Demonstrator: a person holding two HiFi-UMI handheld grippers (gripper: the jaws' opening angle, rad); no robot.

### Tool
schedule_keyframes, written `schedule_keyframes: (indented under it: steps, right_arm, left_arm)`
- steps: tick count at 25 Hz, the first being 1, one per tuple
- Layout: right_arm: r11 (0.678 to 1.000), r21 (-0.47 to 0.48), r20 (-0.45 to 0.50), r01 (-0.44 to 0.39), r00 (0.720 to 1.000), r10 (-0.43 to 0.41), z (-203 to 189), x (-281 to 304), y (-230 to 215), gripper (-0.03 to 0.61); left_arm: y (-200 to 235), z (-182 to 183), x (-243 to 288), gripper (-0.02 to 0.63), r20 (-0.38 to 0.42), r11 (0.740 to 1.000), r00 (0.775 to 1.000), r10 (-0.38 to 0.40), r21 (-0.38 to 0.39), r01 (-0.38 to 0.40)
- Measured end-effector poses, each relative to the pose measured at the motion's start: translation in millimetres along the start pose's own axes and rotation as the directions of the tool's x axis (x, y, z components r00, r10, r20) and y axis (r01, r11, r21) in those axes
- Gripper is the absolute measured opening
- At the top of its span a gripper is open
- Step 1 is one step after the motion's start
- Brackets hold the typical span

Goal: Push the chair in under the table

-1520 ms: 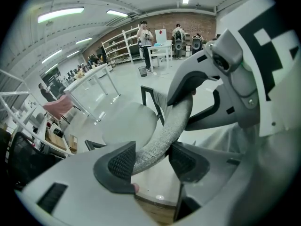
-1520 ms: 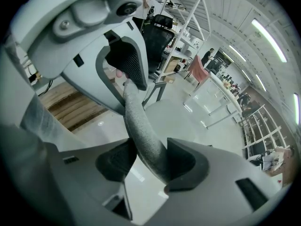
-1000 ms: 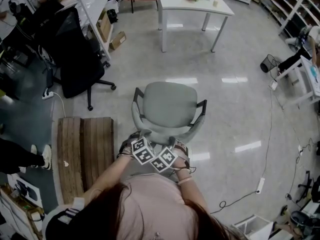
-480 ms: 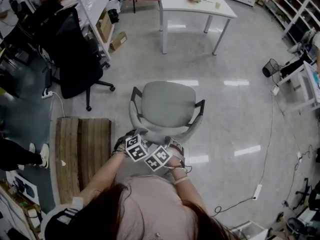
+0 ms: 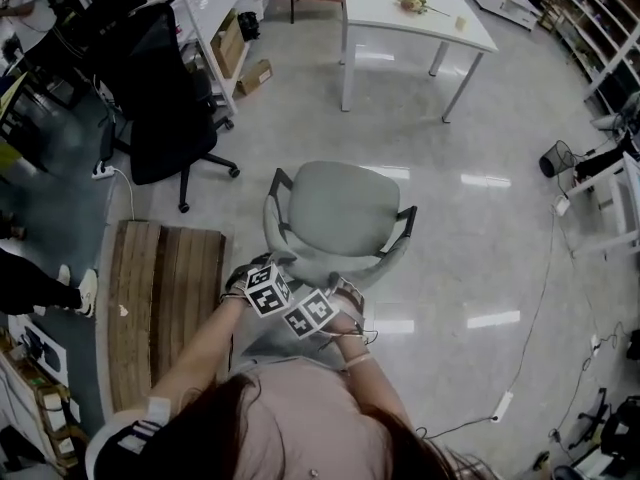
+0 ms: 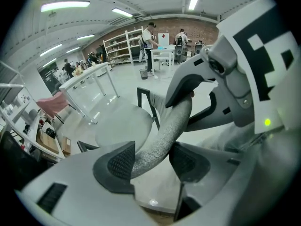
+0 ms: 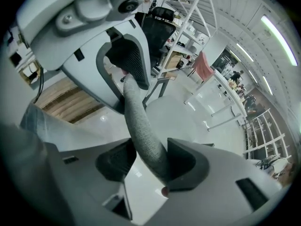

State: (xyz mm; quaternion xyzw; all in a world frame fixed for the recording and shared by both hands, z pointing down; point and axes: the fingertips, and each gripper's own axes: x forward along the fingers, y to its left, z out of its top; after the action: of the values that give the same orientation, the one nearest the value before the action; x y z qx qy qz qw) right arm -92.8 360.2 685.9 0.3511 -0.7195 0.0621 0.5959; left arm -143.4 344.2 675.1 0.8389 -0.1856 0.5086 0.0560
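A grey padded chair (image 5: 340,213) with arms stands on a glossy floor (image 5: 470,228), well apart from the white worktop (image 5: 400,13) ahead. The left gripper (image 6: 153,161) and right gripper (image 7: 146,161) sit side by side, each with its fingers closed on the fabric-covered backrest rim (image 6: 164,131). The chair looks light and stiff and likely to slide easily. The rim's firm padding gives good hold. A cardboard box (image 5: 255,76) lies far left, its contents unseen.

Steep overhead head view; two close gripper views along their jaws, chair back (image 6: 162,135) common to all.
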Motion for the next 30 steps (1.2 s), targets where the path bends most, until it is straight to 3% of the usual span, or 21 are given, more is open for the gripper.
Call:
schedule_keyframes:
  steps: [4,11,30]
  right_arm:
    - [1.000,-0.013,-0.009,0.011,1.000,-0.011,8,6,-1,0.204]
    - [1.000,0.008,-0.064,0.008,0.998,-0.007,17,16,-12,0.209]
    - [0.997,0.061,-0.123,0.054,0.991,-0.047,39,47,-66,0.229]
  left_arm:
    - [9,-3,2,0.225,0.010,0.999,0.999,-0.045,0.015,0.045]
    - [25,0,4,0.225,0.068,0.998,0.997,-0.047,0.047,0.044]
    - [77,27,27,0.225,0.110,0.986,0.985,-0.133,0.117,0.120]
